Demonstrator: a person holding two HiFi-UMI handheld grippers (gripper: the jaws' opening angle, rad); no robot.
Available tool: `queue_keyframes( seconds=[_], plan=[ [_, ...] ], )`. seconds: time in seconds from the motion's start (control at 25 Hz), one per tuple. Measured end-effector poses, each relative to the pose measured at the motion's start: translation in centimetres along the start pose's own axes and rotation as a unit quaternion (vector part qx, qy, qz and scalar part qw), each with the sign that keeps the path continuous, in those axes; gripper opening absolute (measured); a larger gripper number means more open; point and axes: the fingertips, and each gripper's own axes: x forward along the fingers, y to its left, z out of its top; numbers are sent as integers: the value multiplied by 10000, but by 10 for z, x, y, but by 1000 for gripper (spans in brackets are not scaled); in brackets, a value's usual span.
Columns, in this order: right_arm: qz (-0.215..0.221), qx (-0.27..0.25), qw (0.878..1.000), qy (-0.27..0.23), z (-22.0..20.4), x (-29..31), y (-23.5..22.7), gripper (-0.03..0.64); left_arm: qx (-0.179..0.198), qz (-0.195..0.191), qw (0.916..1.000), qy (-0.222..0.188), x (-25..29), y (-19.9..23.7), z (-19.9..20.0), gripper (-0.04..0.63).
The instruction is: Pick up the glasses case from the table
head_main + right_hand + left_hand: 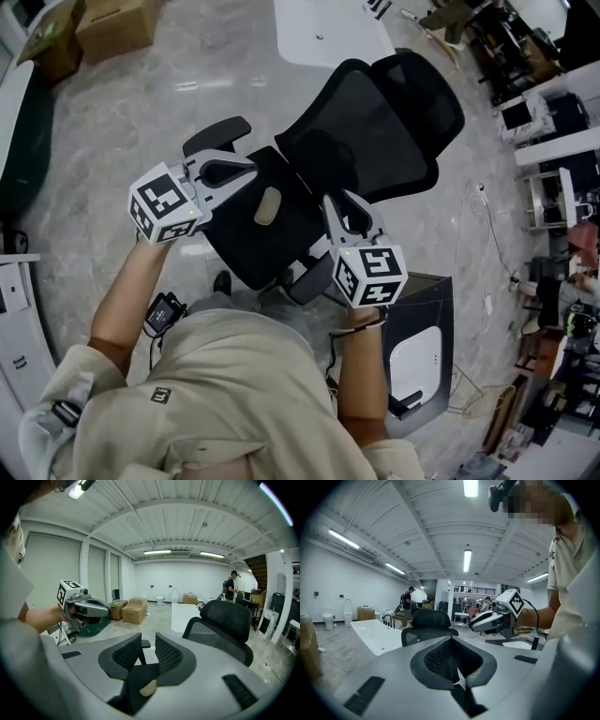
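A small beige glasses case (267,205) lies on the seat of a black office chair (375,122); the right gripper view shows the glasses case (148,687) low down, just beyond the jaws. My right gripper (345,208) hangs over the seat's right side, to the right of the case. Its jaws stand open with nothing between them, and the gap shows in its own view (148,641). My left gripper (246,169) is shut and empty (451,641), above the seat's left edge by the armrest.
A white tub-like fixture (333,33) stands beyond the chair, and cardboard boxes (112,23) sit at the far left. A dark cabinet with a white panel (422,347) is at my right. Cluttered desks (553,141) line the right side. The floor is grey marble.
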Motion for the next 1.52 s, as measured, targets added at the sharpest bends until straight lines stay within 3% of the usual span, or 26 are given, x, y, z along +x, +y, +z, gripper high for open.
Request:
queue_keyframes(
  seconds=[0.88, 1.36, 1.52],
  plan=[
    [490, 472, 9959, 590, -70, 56, -83, 109, -1013, 253, 9912, 811, 99, 39, -100, 17],
    [572, 821, 9901, 980, -127, 79, -108, 114, -1611, 192, 9772, 1372, 147, 52, -188, 20],
    [599, 931, 9880, 1079, -143, 88, -115, 115, -1829, 223, 9697, 1603, 157, 57, -222, 78]
  ],
)
